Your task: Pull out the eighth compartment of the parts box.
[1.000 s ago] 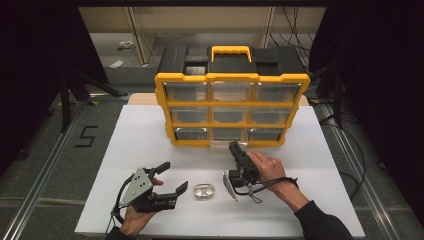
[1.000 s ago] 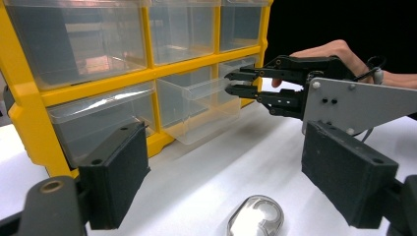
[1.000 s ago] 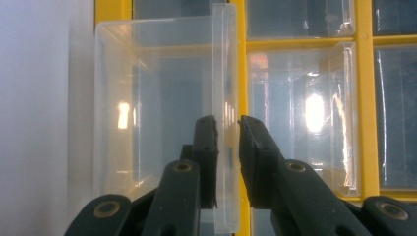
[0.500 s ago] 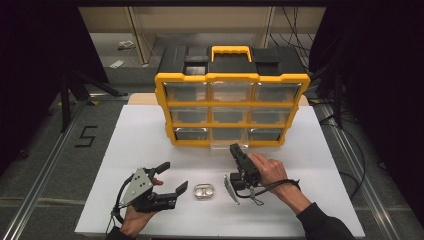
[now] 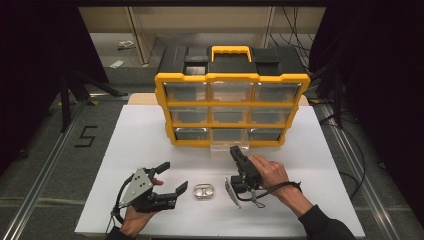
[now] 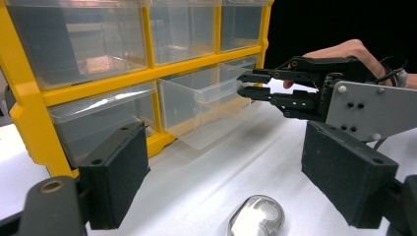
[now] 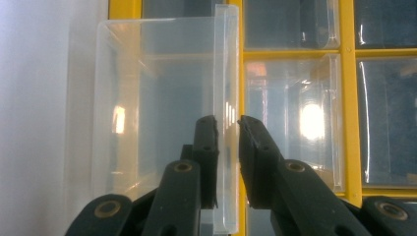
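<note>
A yellow-framed organiser (image 5: 165,100) with clear drawers stands at the back of the white table. Its bottom middle drawer (image 5: 229,147) is pulled partly out. My right gripper (image 5: 233,149) is shut on that drawer's front lip; in the right gripper view the two jaws pinch the clear lip (image 7: 227,73) from both sides. My left gripper (image 5: 175,176) is held open at the front left, with nothing between its pads. A small shiny metal piece (image 5: 203,191) lies on the table between the two hands, just ahead of the left jaws (image 6: 256,216).
The white table top (image 5: 135,140) ends close in front of the hands. The other drawers (image 6: 78,44) of the organiser are shut. Dark floor and rails run along both sides of the table.
</note>
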`<state>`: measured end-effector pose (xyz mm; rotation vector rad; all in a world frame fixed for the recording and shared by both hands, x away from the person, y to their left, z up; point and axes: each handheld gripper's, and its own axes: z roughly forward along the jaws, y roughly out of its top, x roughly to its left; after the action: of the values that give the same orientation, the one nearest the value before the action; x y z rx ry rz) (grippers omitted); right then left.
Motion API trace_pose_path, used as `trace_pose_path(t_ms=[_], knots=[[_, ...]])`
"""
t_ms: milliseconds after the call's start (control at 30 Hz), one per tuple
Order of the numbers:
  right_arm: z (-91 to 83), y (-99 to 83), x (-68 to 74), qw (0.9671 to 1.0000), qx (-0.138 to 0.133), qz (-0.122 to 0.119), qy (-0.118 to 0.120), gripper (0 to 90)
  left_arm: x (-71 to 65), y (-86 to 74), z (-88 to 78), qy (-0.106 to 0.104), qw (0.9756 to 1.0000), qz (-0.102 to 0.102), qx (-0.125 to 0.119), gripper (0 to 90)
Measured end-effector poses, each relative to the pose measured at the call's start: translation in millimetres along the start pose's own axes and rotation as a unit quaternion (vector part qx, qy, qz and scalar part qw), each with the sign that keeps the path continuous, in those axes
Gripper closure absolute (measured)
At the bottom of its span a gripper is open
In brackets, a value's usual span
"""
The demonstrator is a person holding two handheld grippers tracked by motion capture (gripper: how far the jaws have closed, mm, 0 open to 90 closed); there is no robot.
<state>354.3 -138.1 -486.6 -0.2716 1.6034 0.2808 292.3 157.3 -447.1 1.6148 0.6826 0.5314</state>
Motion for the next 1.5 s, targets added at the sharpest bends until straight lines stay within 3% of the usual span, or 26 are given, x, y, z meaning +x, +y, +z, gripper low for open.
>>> trace_pose_path(t_ms=[1033,1300,1500], knots=[[-11.8,3.1,5.1,0.9998,-0.017,-0.011,0.009,78.2,-0.2,-0.1,0.2,0.0,1.0,0.002,0.001,17.5],[-12.4,2.8,1.0,0.9996,-0.01,0.007,0.025,76.4,0.0,0.1,0.0,0.0,1.0,0.0,0.0,17.6],[-16.8,3.6,-7.2,0.9986,-0.005,0.033,0.041,67.0,0.0,0.0,0.0,0.0,1.0,-0.001,0.0,17.5]])
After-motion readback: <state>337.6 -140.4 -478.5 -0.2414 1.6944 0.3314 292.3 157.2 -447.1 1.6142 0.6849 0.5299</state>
